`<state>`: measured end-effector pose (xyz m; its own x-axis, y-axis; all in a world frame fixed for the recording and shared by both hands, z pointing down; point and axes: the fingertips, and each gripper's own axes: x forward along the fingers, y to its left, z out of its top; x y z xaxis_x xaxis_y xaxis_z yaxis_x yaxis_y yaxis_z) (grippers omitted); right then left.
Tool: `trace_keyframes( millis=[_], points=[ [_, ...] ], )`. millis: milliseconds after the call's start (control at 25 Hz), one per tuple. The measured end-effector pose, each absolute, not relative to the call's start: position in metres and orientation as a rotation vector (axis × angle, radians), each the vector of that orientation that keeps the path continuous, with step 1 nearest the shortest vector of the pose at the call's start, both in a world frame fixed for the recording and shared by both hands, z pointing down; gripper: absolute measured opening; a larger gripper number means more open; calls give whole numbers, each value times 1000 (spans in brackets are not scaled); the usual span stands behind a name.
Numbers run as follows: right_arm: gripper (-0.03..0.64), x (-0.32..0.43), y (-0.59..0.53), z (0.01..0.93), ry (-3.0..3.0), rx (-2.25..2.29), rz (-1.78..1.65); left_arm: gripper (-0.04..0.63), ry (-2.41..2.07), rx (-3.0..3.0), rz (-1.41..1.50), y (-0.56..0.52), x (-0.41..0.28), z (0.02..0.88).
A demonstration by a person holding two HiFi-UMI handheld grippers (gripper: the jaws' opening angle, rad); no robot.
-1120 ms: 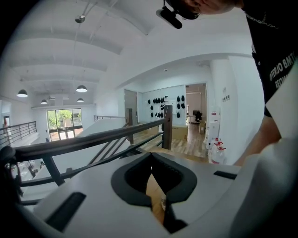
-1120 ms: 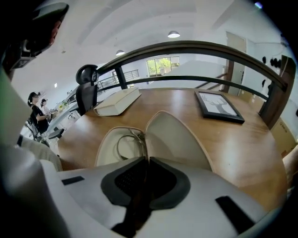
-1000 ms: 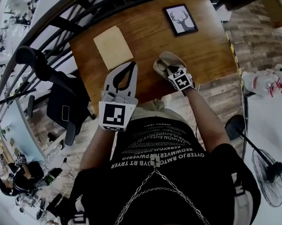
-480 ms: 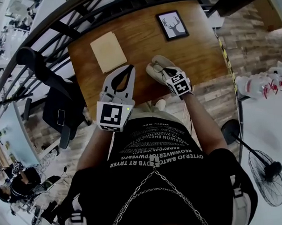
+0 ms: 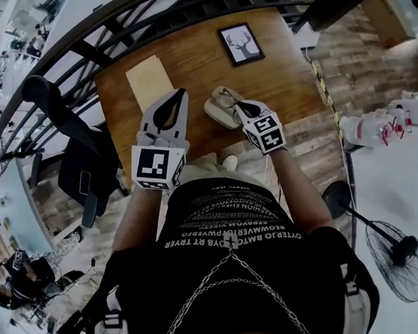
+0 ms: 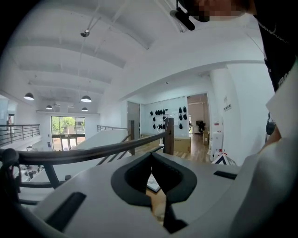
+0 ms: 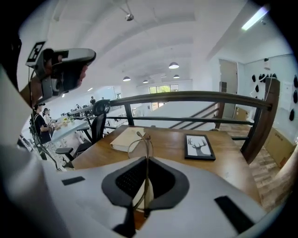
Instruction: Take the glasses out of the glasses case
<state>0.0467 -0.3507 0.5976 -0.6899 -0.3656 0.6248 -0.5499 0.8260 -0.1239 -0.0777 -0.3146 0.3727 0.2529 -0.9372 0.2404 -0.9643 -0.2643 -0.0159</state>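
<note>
The beige glasses case (image 5: 215, 115) lies open on the wooden table (image 5: 281, 76) near its front edge. Thin wire-framed glasses (image 5: 226, 98) hang just above the case, and my right gripper (image 5: 239, 107) is shut on them. In the right gripper view the glasses (image 7: 142, 139) stick up out of the shut right gripper (image 7: 145, 160). My left gripper (image 5: 180, 93) hovers to the left of the case with its tips together and nothing between them. From the left gripper view, the left gripper (image 6: 150, 155) points level toward the railing.
A framed deer picture (image 5: 241, 44) lies at the back right of the table, and a tan book (image 5: 148, 79) at the back left. A black railing (image 5: 120, 21) runs behind the table. An office chair (image 5: 76, 134) stands left; a floor fan (image 5: 396, 248) stands right.
My right gripper has risen from the case with the glasses in it. The case stays on the table. My left gripper has lifted a little.
</note>
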Motion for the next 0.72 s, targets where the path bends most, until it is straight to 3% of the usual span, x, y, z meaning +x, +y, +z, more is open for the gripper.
trace_keyframes(
  millis=[720],
  points=[
    [26,77,-353,434,-2662,826,239,25,-1818,2430,244,-321,-46,343]
  ],
)
